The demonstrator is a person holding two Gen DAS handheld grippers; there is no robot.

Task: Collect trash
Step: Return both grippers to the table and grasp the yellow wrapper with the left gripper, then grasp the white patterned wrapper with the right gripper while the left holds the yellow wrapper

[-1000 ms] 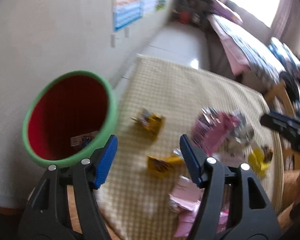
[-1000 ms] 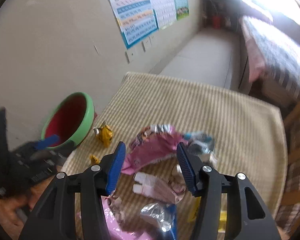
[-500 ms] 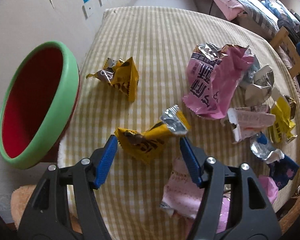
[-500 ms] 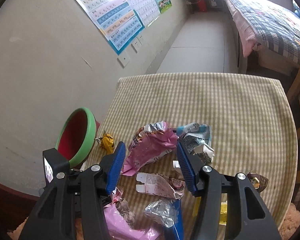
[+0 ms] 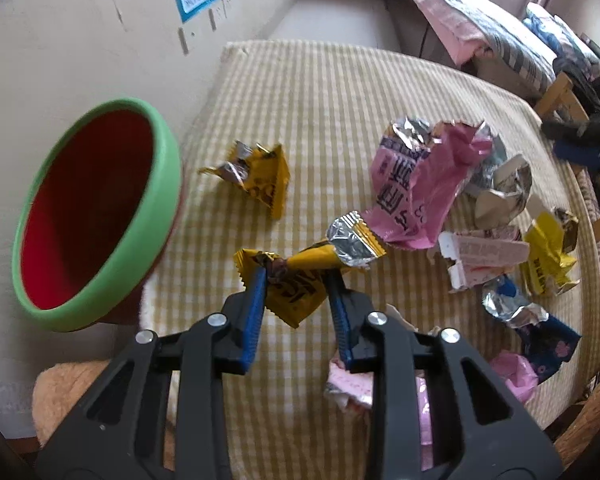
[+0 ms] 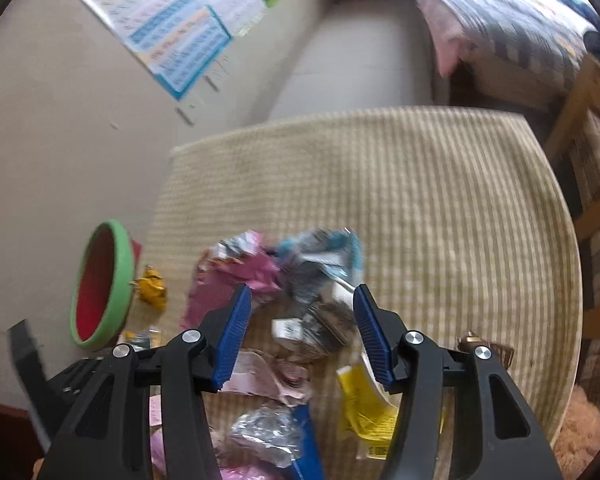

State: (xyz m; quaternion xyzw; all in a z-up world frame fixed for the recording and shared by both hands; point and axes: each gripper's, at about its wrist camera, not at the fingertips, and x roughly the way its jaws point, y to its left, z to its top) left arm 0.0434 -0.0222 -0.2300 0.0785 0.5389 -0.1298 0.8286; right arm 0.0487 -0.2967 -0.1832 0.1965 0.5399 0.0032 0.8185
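Note:
My left gripper (image 5: pixel 296 280) is closing round a yellow candy wrapper (image 5: pixel 300 280) lying on the checked tablecloth (image 5: pixel 320 92); both blue pads touch its sides. A green-rimmed red bin (image 5: pixel 96 216) stands just left of it, off the table edge. A second yellow wrapper (image 5: pixel 260 180) lies near the bin. A big pink wrapper (image 5: pixel 420 192) lies right of centre. My right gripper (image 6: pixel 300 304) is open and empty, hovering above the pile of wrappers (image 6: pixel 292 280). The bin also shows in the right wrist view (image 6: pixel 100 284).
Silver, pink, yellow and blue wrappers (image 5: pixel 500 240) are scattered at the table's right side. A wall with posters (image 6: pixel 172 40) runs along the left. A bed (image 5: pixel 480 24) and a wooden chair (image 5: pixel 560 96) stand behind the table to the right.
My left gripper swung from the bin down to the table and its jaws have narrowed onto the yellow wrapper. My right gripper has risen slightly and stayed open.

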